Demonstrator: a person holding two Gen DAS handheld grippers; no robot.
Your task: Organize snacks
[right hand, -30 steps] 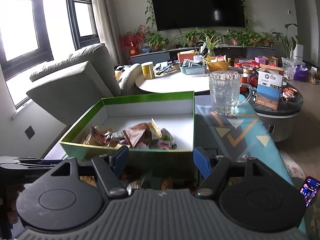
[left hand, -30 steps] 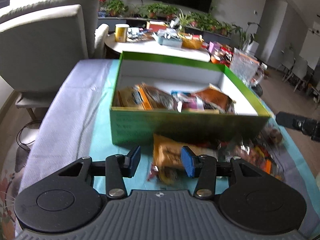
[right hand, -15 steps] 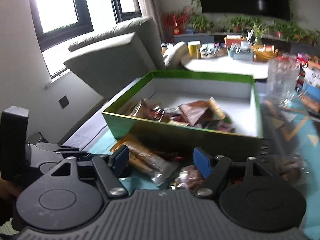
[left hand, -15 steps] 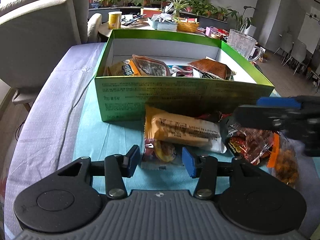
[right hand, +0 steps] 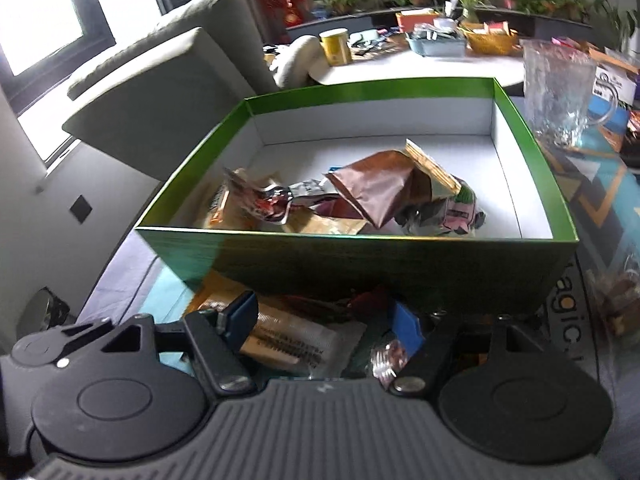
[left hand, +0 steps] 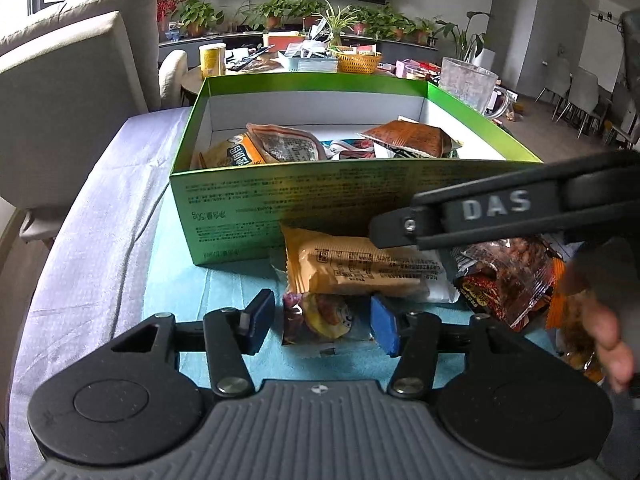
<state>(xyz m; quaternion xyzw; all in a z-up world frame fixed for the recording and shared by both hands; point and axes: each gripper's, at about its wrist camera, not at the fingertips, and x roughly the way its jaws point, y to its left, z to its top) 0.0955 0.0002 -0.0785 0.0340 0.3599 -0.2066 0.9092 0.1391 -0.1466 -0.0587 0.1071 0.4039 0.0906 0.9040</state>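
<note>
A green box (left hand: 280,200) with a white inside holds several snack packets; it also shows in the right wrist view (right hand: 400,264). In front of it lie an orange bar packet (left hand: 360,268), a small round sweet packet (left hand: 320,320) and a red clear packet (left hand: 508,280). My left gripper (left hand: 320,326) is open, its blue pads either side of the small sweet packet. My right gripper (right hand: 324,324) is open, low over the orange bar packet (right hand: 288,336) in front of the box. Its arm (left hand: 500,212) crosses the left wrist view.
A glass mug (right hand: 560,92) stands right of the box. A grey armchair (left hand: 72,80) is at the left. A round white table (left hand: 304,64) with a yellow can, baskets and clutter lies behind. The table has a teal cloth (left hand: 224,292).
My right gripper has swung down and left to the loose packets in front of the box. My left gripper has come down and closer to the small sweet packet.
</note>
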